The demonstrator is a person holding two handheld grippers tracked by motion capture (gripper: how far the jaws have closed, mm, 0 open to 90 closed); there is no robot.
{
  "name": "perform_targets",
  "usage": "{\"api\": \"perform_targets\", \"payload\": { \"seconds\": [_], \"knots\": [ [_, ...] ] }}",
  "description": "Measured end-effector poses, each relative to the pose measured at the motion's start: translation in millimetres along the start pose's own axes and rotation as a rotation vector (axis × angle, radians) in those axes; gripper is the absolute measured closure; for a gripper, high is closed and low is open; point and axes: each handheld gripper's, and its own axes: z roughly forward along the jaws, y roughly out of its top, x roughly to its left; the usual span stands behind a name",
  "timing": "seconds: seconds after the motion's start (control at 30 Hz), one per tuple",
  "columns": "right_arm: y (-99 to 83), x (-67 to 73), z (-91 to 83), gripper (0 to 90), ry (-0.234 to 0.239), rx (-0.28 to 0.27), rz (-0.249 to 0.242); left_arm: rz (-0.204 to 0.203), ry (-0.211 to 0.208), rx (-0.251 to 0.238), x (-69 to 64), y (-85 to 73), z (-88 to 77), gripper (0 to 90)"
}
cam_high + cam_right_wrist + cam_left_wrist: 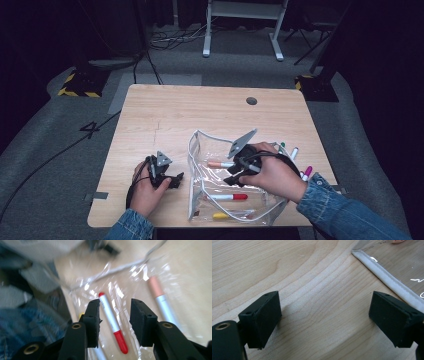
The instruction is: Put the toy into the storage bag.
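Table: a pale wooden table [165,110], its far half bare, with a round hole [251,100] near the far right corner.
Pouch: a clear plastic pouch [200,150] with a white trim lies toward the near right of the table, its bottom reaching the near edge.
Pens inside: a red-capped pen [110,315] lies flat on the pouch floor, a pink-capped pen [160,300] well apart beside it, a yellow-capped pen [220,216] closest to the near edge.
Pens outside: a few loose pens [295,152] lie beyond the pouch, near the right edge.
Right gripper: the right gripper [115,320] hangs over the pouch, jaws about half apart, pads clear of the red-capped pen below; it holds nothing.
Left gripper: the left gripper [324,315] sits low over bare wood just left of the pouch trim, jaws wide apart and holding nothing.
Room: open wood left and beyond the pouch; little margin at the near and right edges.
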Motion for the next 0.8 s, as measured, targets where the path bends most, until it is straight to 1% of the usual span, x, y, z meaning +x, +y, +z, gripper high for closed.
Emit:
{"api": "perform_targets", "payload": {
  "seconds": [0.07, 0.13, 0.2, 0.3, 0.37, 0.47, 0.57, 0.67, 0.77, 0.8],
  "knots": [
    [-2.3, -2.6, -17.9, 60.5, -0.027, -0.068, 0.016, 0.000, 0.000, 0.000, 0.0, 0.0, 0.0, 11.2],
    [-7.1, -4.8, -35.7, 60.2, -0.059, -0.119, 0.039, 0.000, 0.000, 0.000, 0.0, 0.0, 0.0, 11.2],
    [-14.7, -8.0, -51.9, 59.8, -0.094, -0.155, 0.055, 0.000, 0.000, 0.000, -0.1, 0.0, 0.0, 11.2],
    [-31.1, -14.2, -73.7, 59.1, -0.132, -0.199, 0.105, 0.000, 0.000, 0.000, 0.0, 0.0, 0.0, 11.2],
    [-43.5, -19.4, -85.7, 57.4, -0.165, -0.209, 0.142, 0.000, 0.000, 0.000, 0.0, 0.0, 0.0, 11.2],
    [-60.6, -27.2, -102.3, 57.3, -0.239, -0.218, 0.191, 0.000, 0.000, 0.000, 0.0, 0.0, 0.0, 11.2],
    [-79.1, -35.6, -115.2, 57.4, -0.283, -0.230, 0.241, -0.001, 0.000, 0.000, -0.1, 0.0, 0.0, 11.2],
    [-100.2, -43.4, -125.8, 56.9, -0.324, -0.243, 0.292, -0.001, 0.000, 0.000, -0.1, 0.0, 0.0, 11.2],
    [-123.1, -50.9, -132.1, 56.3, -0.372, -0.223, 0.354, 0.000, 0.000, 0.000, -0.1, 0.0, 0.0, 11.2],
    [-130.8, -53.3, -132.4, 56.0, -0.381, -0.218, 0.378, 0.000, 0.000, 0.000, -0.1, 0.0, 0.0, 11.2]
  ]
}}
